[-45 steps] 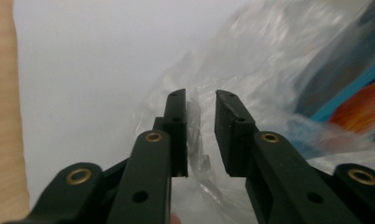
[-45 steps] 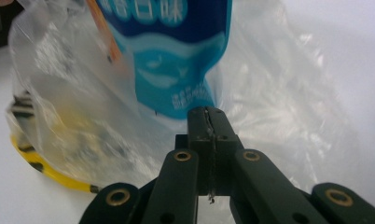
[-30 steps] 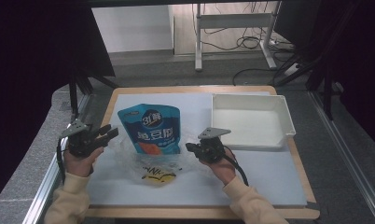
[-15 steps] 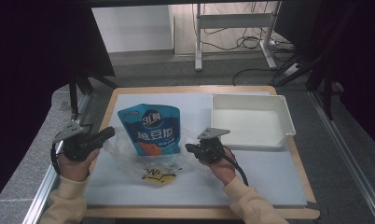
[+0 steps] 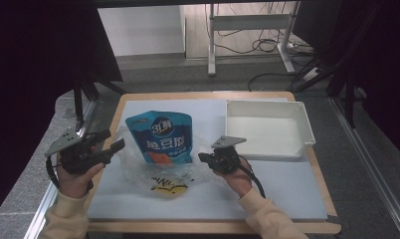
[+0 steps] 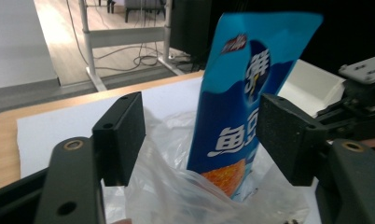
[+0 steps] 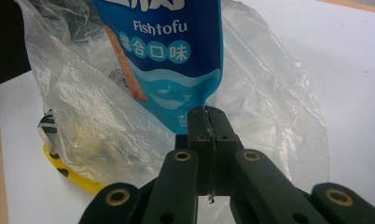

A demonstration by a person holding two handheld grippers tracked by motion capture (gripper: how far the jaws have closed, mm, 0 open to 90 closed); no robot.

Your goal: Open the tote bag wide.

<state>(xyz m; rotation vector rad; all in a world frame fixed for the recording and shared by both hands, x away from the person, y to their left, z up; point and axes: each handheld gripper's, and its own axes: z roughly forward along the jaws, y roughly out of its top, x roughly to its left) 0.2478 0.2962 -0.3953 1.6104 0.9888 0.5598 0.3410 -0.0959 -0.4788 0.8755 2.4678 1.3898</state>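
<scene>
A blue snack pouch (image 5: 160,137) (image 6: 241,107) (image 7: 162,51) lies on the white mat with its lower end inside a clear plastic bag (image 5: 138,172) (image 6: 171,186) (image 7: 83,112) that bears a yellow print. My right gripper (image 5: 205,158) (image 7: 207,122) is shut on the bag's film right at the pouch's lower corner. My left gripper (image 5: 114,140) (image 6: 202,140) hovers just left of the bag. Its jaws have just been opening and nothing is pressed between the pads; pouch and bag lie beyond them.
A white tray (image 5: 307,129) stands empty at the right back of the mat (image 5: 267,194). The wooden table edge (image 5: 208,94) frames the mat. A metal rail (image 5: 49,199) runs along the left side, and a desk frame with cables stands on the floor behind.
The left gripper's jaws were nearly shut half a second ago and now stand wide apart; that hand has lifted a little. The right gripper, pouch and bag have kept still.
</scene>
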